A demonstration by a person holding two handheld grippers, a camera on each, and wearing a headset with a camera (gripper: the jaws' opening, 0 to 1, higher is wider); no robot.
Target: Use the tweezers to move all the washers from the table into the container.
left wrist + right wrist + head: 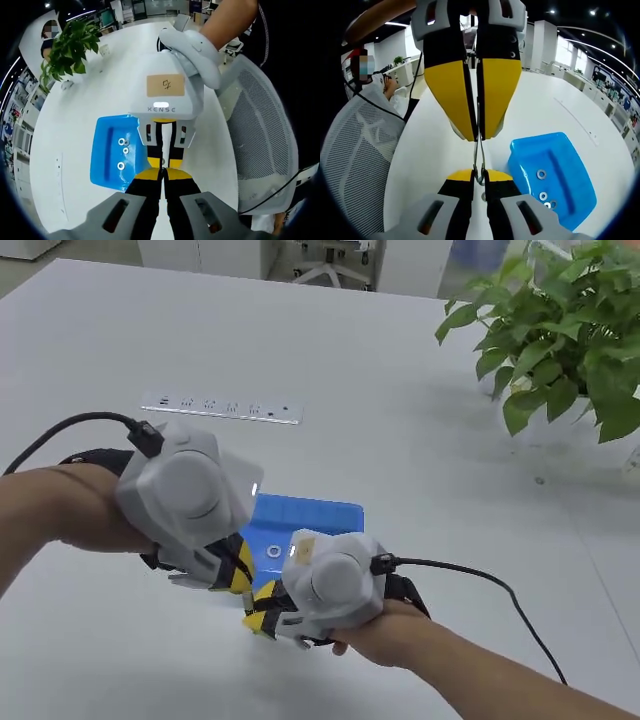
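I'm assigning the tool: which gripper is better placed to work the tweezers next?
Right, probably: the tweezers project forward from the tongs of the right gripper, tapering toward the left gripper, with the container alongside.

Two grippers are being counted, the left gripper [162, 173] and the right gripper [479, 176], and one pair of tweezers [479, 150] is being shared between their jaws. One blue container [572, 160] is being shown on the desk [400, 390]. Four washers [541, 174] are being made out inside it, though the lowest two are crowding together, so perhaps only three. One power strip [222, 408], one potted plant [560, 330] and one mesh chair [260, 135] are being tallied besides.
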